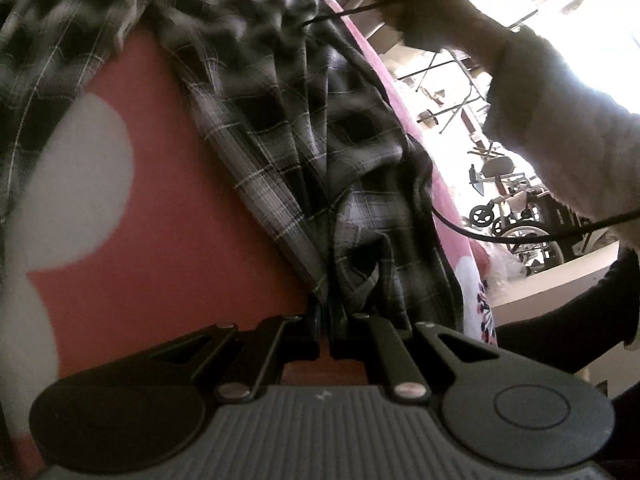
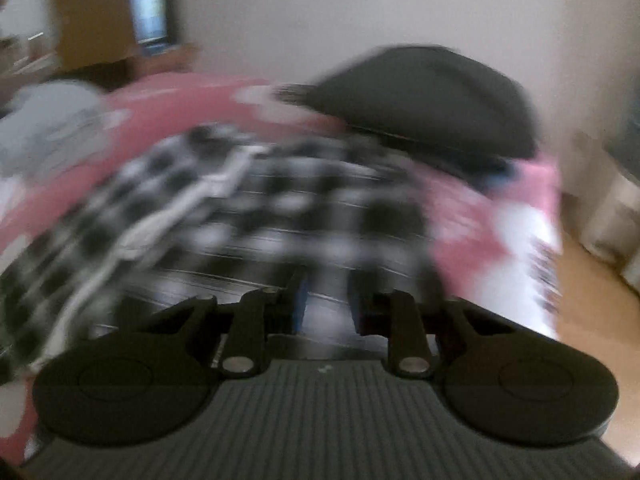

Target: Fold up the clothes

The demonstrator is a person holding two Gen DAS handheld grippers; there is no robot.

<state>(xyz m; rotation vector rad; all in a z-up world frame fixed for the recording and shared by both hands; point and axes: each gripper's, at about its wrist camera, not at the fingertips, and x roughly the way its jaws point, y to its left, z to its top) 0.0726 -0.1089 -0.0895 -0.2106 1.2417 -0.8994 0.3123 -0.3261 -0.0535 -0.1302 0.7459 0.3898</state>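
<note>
While the left gripper (image 1: 325,330) is clamped on a bunched edge of the black-and-white plaid garment (image 1: 304,128), the cloth is drawn taut above the pink bedspread (image 1: 168,208) with white patches. A hand (image 1: 424,4) in a pale sleeve is seen at the garment's far end. Through the blurred right wrist view, the right gripper (image 2: 326,304) is seen with its fingers apart over the plaid garment (image 2: 280,200), which is spread across the bedspread (image 2: 472,224) beside a dark cushion (image 2: 432,100).
</note>
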